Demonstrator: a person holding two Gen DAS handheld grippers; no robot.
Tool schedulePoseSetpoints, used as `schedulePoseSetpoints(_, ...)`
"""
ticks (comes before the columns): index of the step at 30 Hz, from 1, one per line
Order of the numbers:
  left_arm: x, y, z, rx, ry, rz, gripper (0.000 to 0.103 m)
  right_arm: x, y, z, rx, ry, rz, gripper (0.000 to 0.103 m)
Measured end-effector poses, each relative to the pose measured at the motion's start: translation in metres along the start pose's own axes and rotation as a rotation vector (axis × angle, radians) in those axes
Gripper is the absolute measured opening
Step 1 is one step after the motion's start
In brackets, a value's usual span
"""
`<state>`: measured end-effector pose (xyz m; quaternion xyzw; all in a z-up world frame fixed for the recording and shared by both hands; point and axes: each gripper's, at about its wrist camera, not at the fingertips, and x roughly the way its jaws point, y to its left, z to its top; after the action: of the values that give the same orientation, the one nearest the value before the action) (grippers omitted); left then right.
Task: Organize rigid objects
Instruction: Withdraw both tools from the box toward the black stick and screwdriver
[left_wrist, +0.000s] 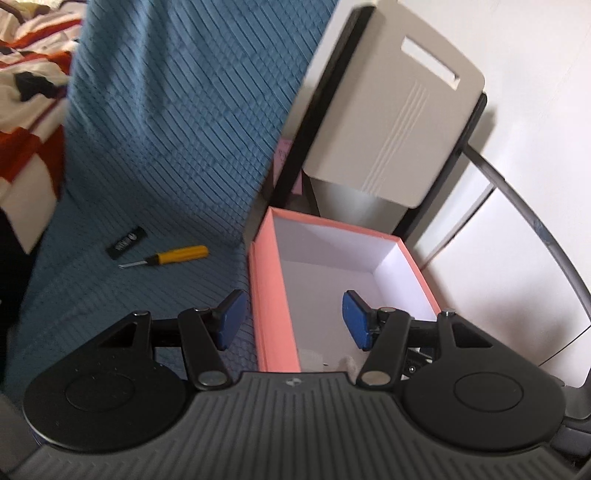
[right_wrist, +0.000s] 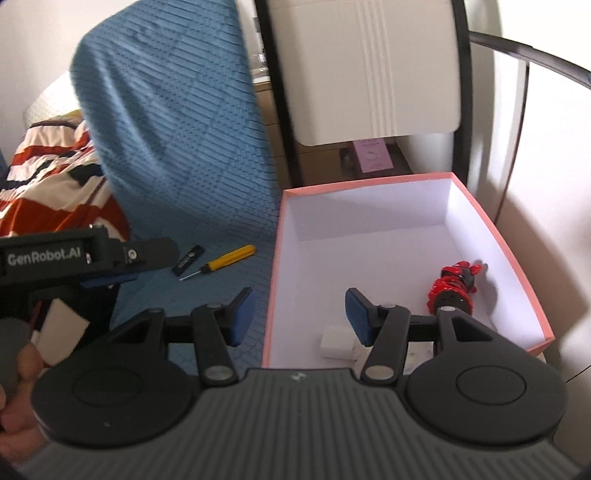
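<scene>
An open pink box (right_wrist: 498, 251) with a white inside stands on a chair beside the bed. In it lie a red and black toy (right_wrist: 452, 284) and a small white block (right_wrist: 336, 347). On the blue bedspread to the left of the box lie a yellow-handled screwdriver (left_wrist: 177, 255) and a small black flat piece (left_wrist: 127, 245). My left gripper (left_wrist: 293, 319) hovers open over the box's left wall (left_wrist: 258, 295), holding nothing. My right gripper (right_wrist: 300, 315) is also open and empty above the box's near left corner. One black finger (right_wrist: 155, 251) of the left gripper shows at the left of the right wrist view.
A grey chair back (left_wrist: 391, 122) with a black frame rises behind the box. The blue bedspread (left_wrist: 166, 129) hangs in a tall fold at the back. A striped orange and white blanket (right_wrist: 44, 177) lies far left. A person's hand (right_wrist: 14, 406) is at the lower left.
</scene>
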<state>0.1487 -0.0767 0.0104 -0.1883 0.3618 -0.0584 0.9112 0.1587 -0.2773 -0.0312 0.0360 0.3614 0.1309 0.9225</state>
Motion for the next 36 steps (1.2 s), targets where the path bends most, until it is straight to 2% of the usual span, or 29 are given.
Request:
schedulePoseSetpoints(7, -0.042, 0.019, -0.009, 0.002, -0.078, 0.026, 0.064, -0.017, 0.024, -0.013, -0.028, -0.034, 0.031, 0.057)
schedulePoseSetpoints(11, -0.057, 0.031, -0.017, -0.007, -0.097, 0.034, 0.064, -0.021, 0.039, -0.024, -0.043, -0.021, 0.053, 0.057)
schedulePoseSetpoints(22, -0.086, 0.064, -0.047, -0.012, -0.100, 0.063, 0.064, -0.032, 0.075, -0.056, -0.084, 0.001, 0.073, 0.057)
schedulePoseSetpoints(28, -0.087, 0.085, -0.062, -0.030, -0.057, 0.096, 0.064, -0.029, 0.086, -0.070, -0.076, 0.035, 0.074, 0.057)
schedulePoseSetpoints(36, -0.078, 0.101, -0.058, -0.050, -0.050, 0.116, 0.064, -0.015, 0.096, -0.069, -0.078, 0.066, 0.069, 0.057)
